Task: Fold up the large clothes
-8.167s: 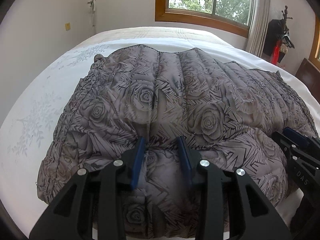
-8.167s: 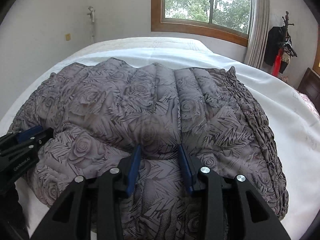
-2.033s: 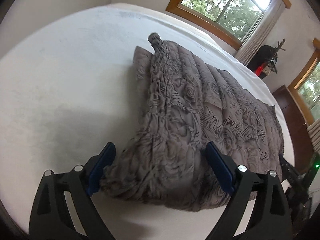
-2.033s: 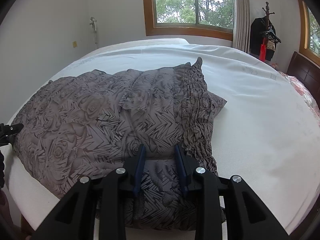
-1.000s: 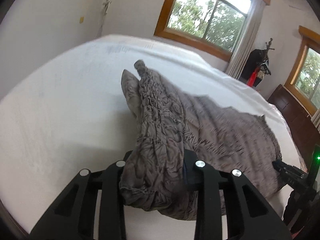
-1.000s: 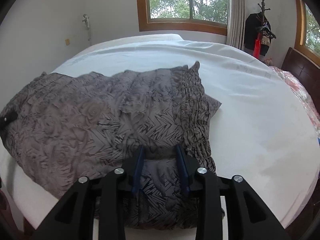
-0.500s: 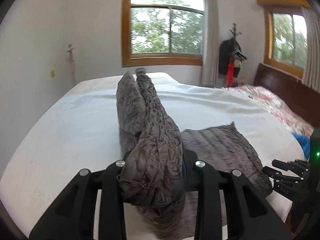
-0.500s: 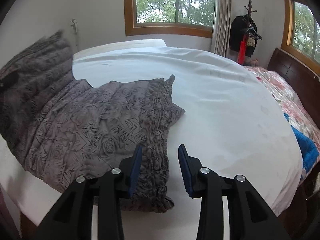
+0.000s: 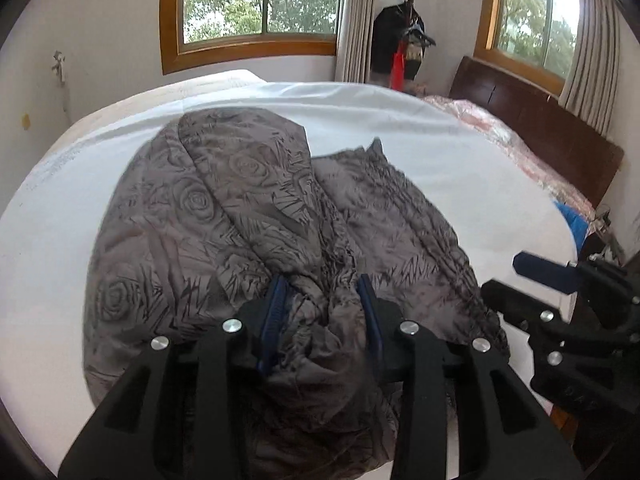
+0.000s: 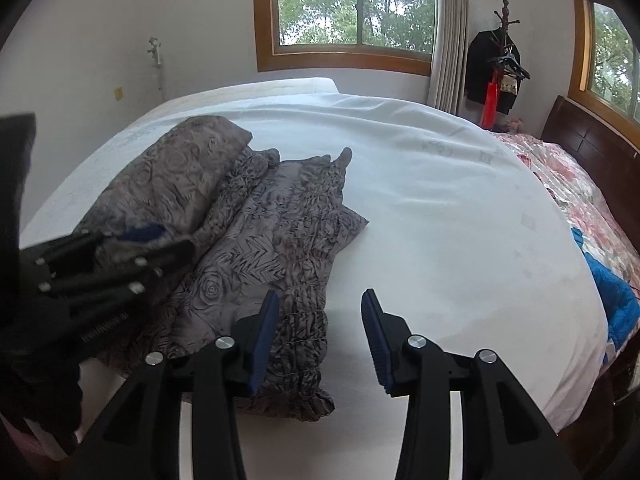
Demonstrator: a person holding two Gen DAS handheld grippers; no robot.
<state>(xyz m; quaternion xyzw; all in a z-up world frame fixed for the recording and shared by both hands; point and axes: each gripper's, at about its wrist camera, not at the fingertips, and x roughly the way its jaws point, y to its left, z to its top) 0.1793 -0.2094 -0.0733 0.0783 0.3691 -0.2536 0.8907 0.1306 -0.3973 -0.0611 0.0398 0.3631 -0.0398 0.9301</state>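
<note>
The grey rose-print quilted garment (image 9: 248, 216) lies on the white bed sheet (image 10: 460, 216) near my edge of the bed, one side doubled over onto the rest. In my left wrist view the folded flap bulges from ten o'clock to the centre, and the flat layer runs off toward two o'clock, ending in a small pointed corner. In my right wrist view the garment (image 10: 280, 232) fills the span from nine to six o'clock, its shirred band trailing down to the near hem.

My left gripper (image 9: 322, 294) has a bunched wad of that fabric between its blue pads (image 9: 276, 308); its jaws have just been easing apart, yet the cloth still fills the gap and both pads bear on it, so I read it as grasping the garment. My right gripper (image 10: 318, 310) has also just been widening, and it stands released above the sheet, with the shirred edge just beside its left pad and nothing between the pads.

Outward, at twelve o'clock, a wood-framed window (image 10: 356, 8); at one o'clock a coat rack (image 10: 498, 60) with dark clothes; at three o'clock a dark headboard (image 10: 592, 148) and a floral bedspread (image 10: 568, 184).
</note>
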